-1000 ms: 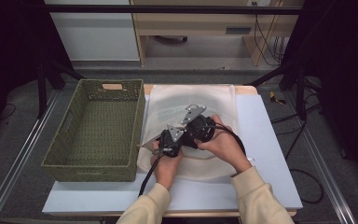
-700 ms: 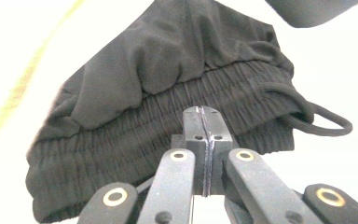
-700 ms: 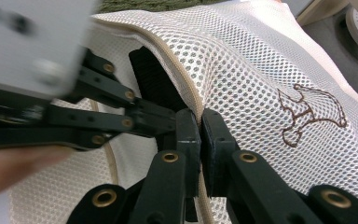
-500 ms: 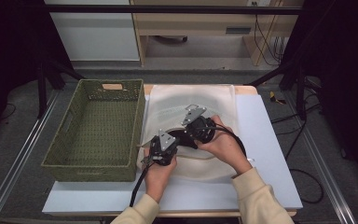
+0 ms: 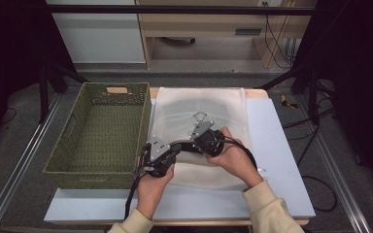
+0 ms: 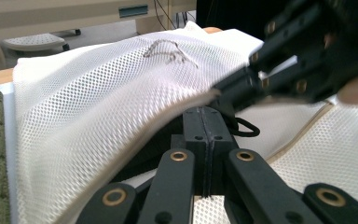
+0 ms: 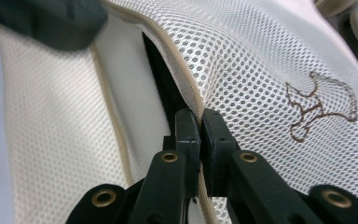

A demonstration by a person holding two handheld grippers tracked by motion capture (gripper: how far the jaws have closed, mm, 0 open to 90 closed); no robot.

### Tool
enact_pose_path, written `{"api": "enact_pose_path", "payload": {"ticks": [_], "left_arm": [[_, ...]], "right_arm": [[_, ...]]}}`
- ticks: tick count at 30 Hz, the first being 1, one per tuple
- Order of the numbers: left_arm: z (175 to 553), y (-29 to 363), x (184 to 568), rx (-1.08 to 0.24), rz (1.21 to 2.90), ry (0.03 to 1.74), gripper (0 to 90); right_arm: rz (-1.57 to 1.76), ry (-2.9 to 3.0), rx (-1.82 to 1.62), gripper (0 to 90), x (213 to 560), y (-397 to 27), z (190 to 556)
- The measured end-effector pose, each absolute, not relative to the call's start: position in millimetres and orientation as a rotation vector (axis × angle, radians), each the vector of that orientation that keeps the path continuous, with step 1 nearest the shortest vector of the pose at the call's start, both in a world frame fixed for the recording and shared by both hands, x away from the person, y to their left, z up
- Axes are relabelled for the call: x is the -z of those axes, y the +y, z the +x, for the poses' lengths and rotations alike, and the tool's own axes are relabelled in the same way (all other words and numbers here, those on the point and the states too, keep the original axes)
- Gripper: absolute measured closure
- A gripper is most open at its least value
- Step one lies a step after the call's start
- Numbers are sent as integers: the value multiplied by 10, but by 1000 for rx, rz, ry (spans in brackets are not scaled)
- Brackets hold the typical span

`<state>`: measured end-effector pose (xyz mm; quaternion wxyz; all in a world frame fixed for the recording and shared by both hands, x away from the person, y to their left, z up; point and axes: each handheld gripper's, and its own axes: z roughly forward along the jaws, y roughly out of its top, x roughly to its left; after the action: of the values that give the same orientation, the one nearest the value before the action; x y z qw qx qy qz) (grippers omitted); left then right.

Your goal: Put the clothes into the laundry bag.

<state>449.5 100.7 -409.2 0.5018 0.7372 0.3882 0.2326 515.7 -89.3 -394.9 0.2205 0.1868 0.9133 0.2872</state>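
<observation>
A white mesh bag [image 5: 199, 104] with a small embroidered emblem [image 5: 200, 116] lies flat on the pale blue table [image 5: 281, 160]. Both grippers meet at its near edge. My right gripper [image 7: 200, 116] is shut on the bag's beige zipper edge [image 7: 186, 88], with a dark slit open beside it. My left gripper [image 6: 206, 116] is shut too, and a thin black loop [image 6: 244, 128] of the zipper pull sticks out at its tip. In the high view the left gripper [image 5: 178, 147] sits left of the right gripper [image 5: 190, 145], each held in a hand.
A green woven basket [image 5: 97, 141] stands at the table's left, close to the left hand. Metal rails run along both sides of the table. Cables trail on the floor at the right, and cabinets stand behind.
The left hand and its gripper have drawn away to the left and nearer the person, widening the gap between the two gripper bodies. The right hand has stayed put.
</observation>
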Motion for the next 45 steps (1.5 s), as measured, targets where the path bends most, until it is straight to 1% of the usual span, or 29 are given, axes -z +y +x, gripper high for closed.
{"api": "enact_pose_path", "payload": {"ticks": [7,15,18,24,33,37,39,45], "left_arm": [[4509,1109,4006,-531,1739,965,900],[4511,1151,3967,-514,1734,969,900],[4510,1169,3946,-507,1731,970,898],[4502,1221,3892,-509,1719,969,899],[4490,1272,3836,-502,1706,969,899],[4482,1284,3810,-499,1703,966,899],[4474,1291,3791,-503,1702,962,899],[4466,1307,3740,-506,1693,954,899]], "right_arm": [[516,2544,-783,864,4163,-882,5107],[508,2536,-716,852,4354,-826,5069],[508,2522,-692,837,4392,-814,5065],[524,2514,-707,778,4412,-810,5063],[553,2477,-762,570,4320,-846,4994],[553,2449,-784,456,4285,-852,4968],[558,2441,-790,370,4269,-847,4958],[563,2423,-806,324,4229,-853,4953]]}}
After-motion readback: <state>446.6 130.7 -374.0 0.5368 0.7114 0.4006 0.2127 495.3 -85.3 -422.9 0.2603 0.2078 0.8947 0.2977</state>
